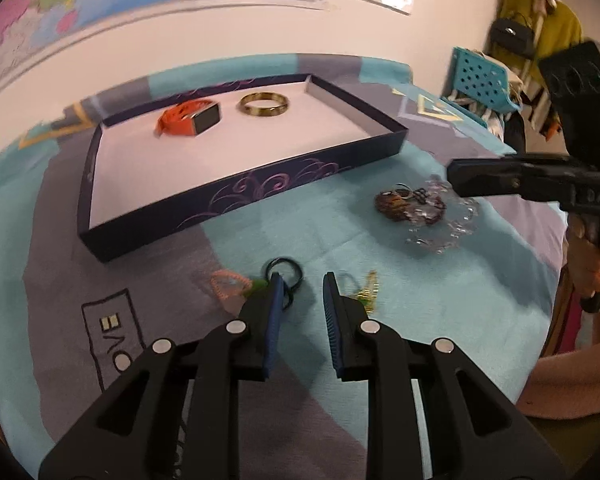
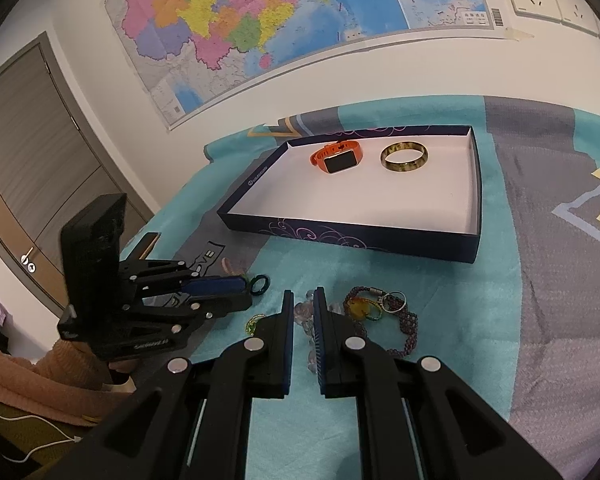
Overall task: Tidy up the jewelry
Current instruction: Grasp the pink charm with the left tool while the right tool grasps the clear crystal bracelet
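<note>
Left wrist view, left gripper (image 1: pixel 301 280): jaws parted, nothing between them, tips low over the blue-and-grey cloth (image 1: pixel 172 280).
Left jaw surroundings: black rings (image 1: pixel 284 272) lie at the left fingertip, touching or just beside it; a pink beaded loop (image 1: pixel 226 286) lies just left of that, blurred.
Right jaw surroundings: a small gold-and-green trinket (image 1: pixel 366 292) lies just beside the right fingertip.
Right wrist view, right gripper (image 2: pixel 302 296): jaws narrowly parted around a string of clear beads (image 2: pixel 305 314); whether the pads press the beads, I cannot tell.
Beside right gripper: a purple bead bracelet (image 2: pixel 410 326) with a yellow charm and a metal ring lies just right of the jaws.
Left of right gripper: a green bead piece (image 2: pixel 254 323) lies on the cloth, near the left gripper's body.
Box (image 2: pixel 348 236): dark blue, shallow, white inside, resting on the cloth beyond both grippers.
Box contents: an orange watch (image 2: pixel 338 158) and a gold bangle (image 2: pixel 404 156) sit side by side, apart, near the far wall.
Background: a coloured wall map (image 2: pixel 260 20) hangs above the cloth.
</note>
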Action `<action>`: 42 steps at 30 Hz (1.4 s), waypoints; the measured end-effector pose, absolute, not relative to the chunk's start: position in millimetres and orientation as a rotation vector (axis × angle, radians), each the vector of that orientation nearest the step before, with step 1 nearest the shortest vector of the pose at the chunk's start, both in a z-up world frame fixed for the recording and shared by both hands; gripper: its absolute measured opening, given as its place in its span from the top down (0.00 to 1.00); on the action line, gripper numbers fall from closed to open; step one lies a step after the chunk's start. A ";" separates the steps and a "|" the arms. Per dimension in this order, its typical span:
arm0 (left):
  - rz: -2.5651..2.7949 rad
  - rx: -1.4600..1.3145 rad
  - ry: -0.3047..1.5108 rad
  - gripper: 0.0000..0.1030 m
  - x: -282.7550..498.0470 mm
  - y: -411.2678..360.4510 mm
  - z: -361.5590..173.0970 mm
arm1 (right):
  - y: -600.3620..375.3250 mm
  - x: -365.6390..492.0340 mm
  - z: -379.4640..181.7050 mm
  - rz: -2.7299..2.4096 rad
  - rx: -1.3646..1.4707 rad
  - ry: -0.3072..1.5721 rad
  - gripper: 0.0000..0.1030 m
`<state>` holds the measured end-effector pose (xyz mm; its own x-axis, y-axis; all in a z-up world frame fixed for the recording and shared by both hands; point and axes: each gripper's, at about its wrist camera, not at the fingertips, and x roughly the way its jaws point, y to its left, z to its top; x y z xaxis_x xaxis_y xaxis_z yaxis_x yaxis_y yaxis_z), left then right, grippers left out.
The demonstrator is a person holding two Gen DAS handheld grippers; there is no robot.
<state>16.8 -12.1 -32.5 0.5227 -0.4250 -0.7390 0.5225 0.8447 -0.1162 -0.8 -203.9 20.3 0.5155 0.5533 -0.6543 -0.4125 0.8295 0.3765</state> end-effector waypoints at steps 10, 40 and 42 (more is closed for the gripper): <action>-0.517 0.106 0.847 0.75 17.0 11.2 -32.0 | -206.0 2.9 16.2 0.575 0.190 0.858 0.92; -0.395 0.056 0.866 0.77 30.4 47.5 -35.8 | -204.0 6.5 8.2 0.570 0.190 0.877 0.92; -0.401 0.037 0.866 0.82 30.3 50.1 -36.2 | -203.8 7.1 8.5 0.572 0.189 0.877 0.92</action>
<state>30.3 50.1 -36.2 0.5780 -0.3275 -0.7474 0.3575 0.9250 -0.1288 7.1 -203.8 8.5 0.5016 0.5454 -0.6714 -0.3948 0.8350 0.3833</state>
